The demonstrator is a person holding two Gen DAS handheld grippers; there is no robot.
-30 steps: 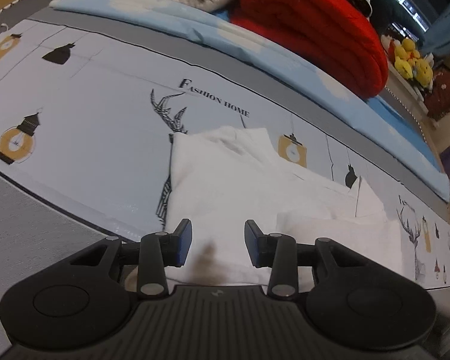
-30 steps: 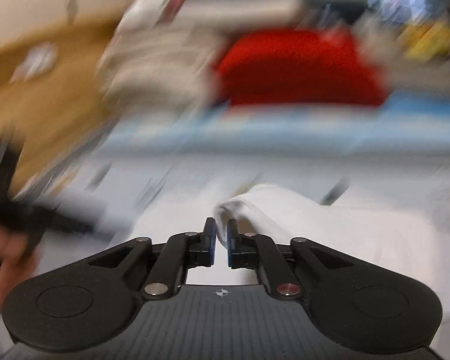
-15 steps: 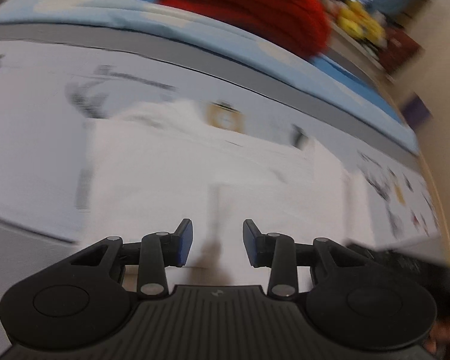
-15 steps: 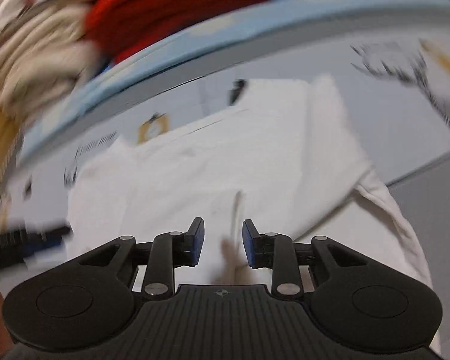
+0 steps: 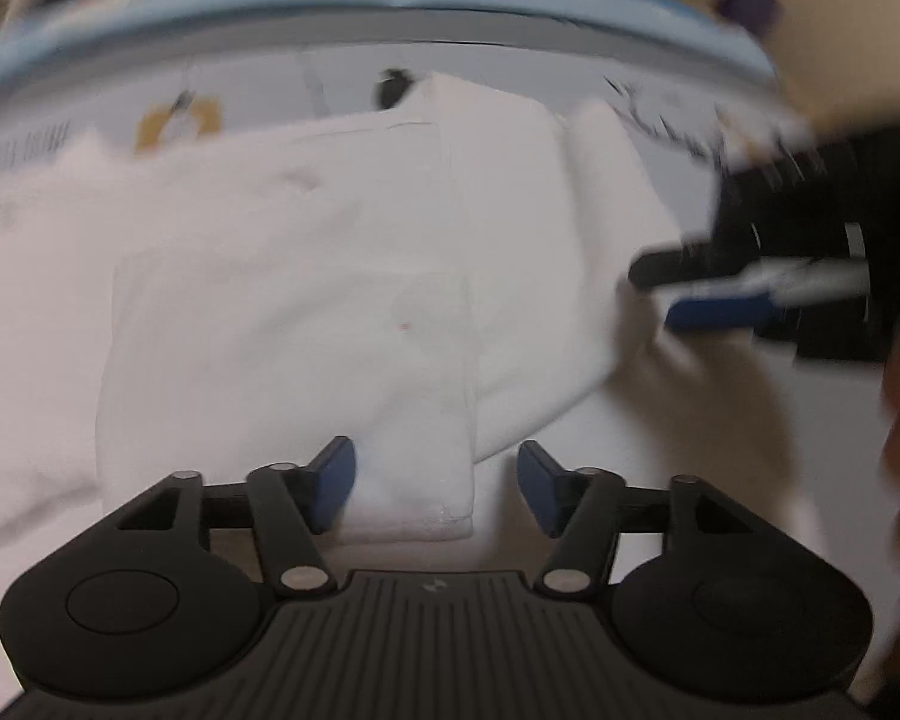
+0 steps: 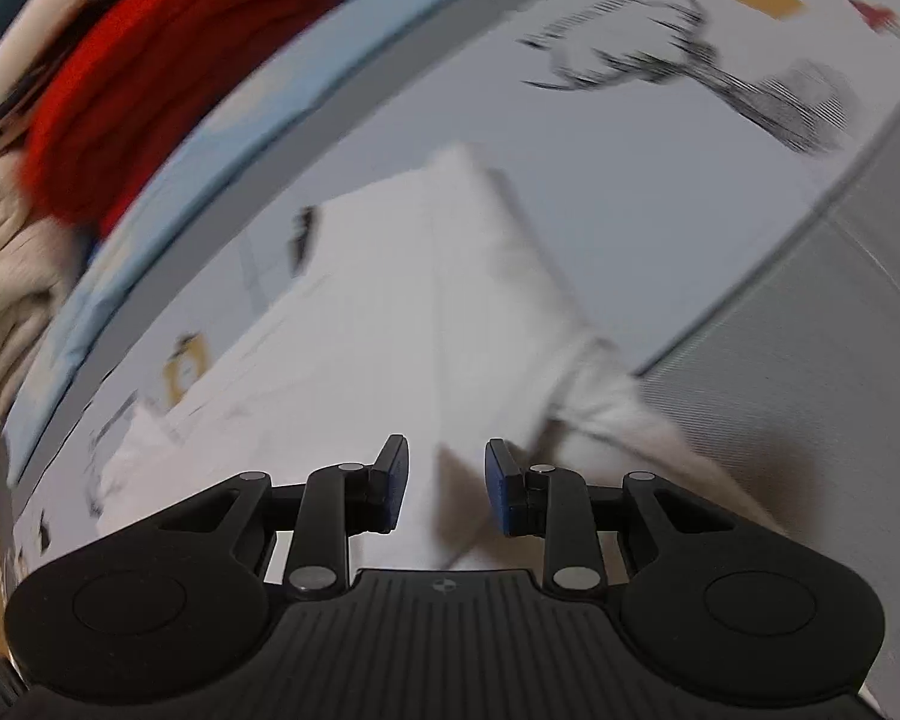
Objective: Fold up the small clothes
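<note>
A white garment [image 5: 306, 276] lies partly folded on the printed bedsheet [image 5: 570, 66]. A folded strip of it runs down to its near edge between my left gripper's fingers. My left gripper [image 5: 435, 486] is open wide just above that edge. My right gripper [image 5: 708, 288] shows blurred at the right of the left wrist view, at the garment's right side. In the right wrist view the right gripper [image 6: 444, 486] is open over the white garment [image 6: 402, 312], a raised fold edge between its fingers.
A red folded blanket [image 6: 150, 78] and beige bedding [image 6: 0, 276] lie at the far side, beyond a light blue sheet [image 6: 222, 120]. The printed sheet [image 6: 660, 138] has deer and lantern drawings. A grey band [image 6: 810, 324] runs along its near edge.
Both views swung across the garment. My right gripper, shut on a fold of cloth a second ago, has opened. My left gripper has opened wider and sits over the near edge.
</note>
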